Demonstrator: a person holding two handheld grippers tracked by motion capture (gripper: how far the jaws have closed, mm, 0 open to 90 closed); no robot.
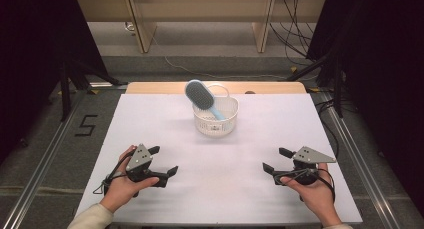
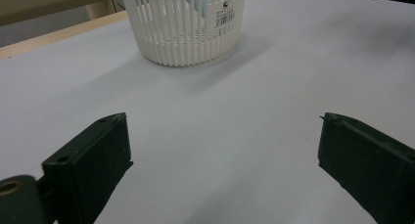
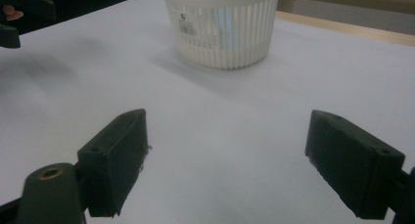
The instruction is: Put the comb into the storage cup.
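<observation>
Two forearms reached in from the bottom edge of the high view, each hand holding a gripper low over the near part of the white table [image 1: 165,129], which took up most of the picture. At lower left sat the left gripper [image 1: 165,161], its jaws spread wide with nothing between them; at lower right the right gripper [image 1: 276,160] mirrored it, jaws equally wide and empty. Both pointed inward and up the frame toward the white slatted basket [image 1: 216,123], standing upright just above centre and well apart from either tool, a resting stance that seemed to suit starting or finishing a move. Standing in the basket was a hairbrush [image 1: 202,97], its pale blue handle down inside and its grey oval head leaning out over the rim toward the upper left, likely because it was too long to lie flat. Each gripper view showed the basket at top centre beyond its own open jaws.
</observation>
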